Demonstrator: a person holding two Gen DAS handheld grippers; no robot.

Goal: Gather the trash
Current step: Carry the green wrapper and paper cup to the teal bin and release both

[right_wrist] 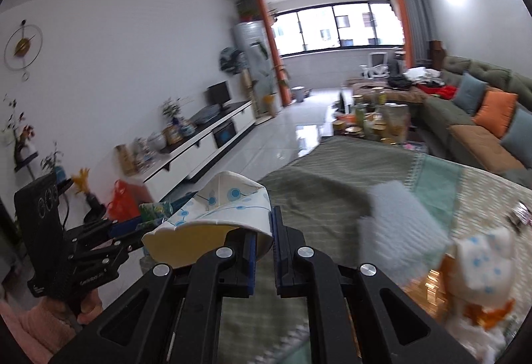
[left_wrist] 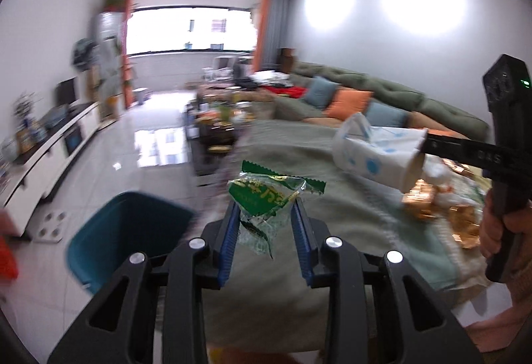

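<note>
Beside left tongs point(left_wrist: 266, 214) only: bin point(left_wrist: 126, 231)

Two wrist views — close, windowward, shared tablecloth point(left_wrist: 299, 164).

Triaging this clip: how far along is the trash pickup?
Nothing visibly binned: the teal bin interior isn't clearly shown. In hand: left gripper carries a green wrapper, right gripper pinches a crushed paper cup. Left: gold foil wrappers and another crumpled cup on the table.
</note>
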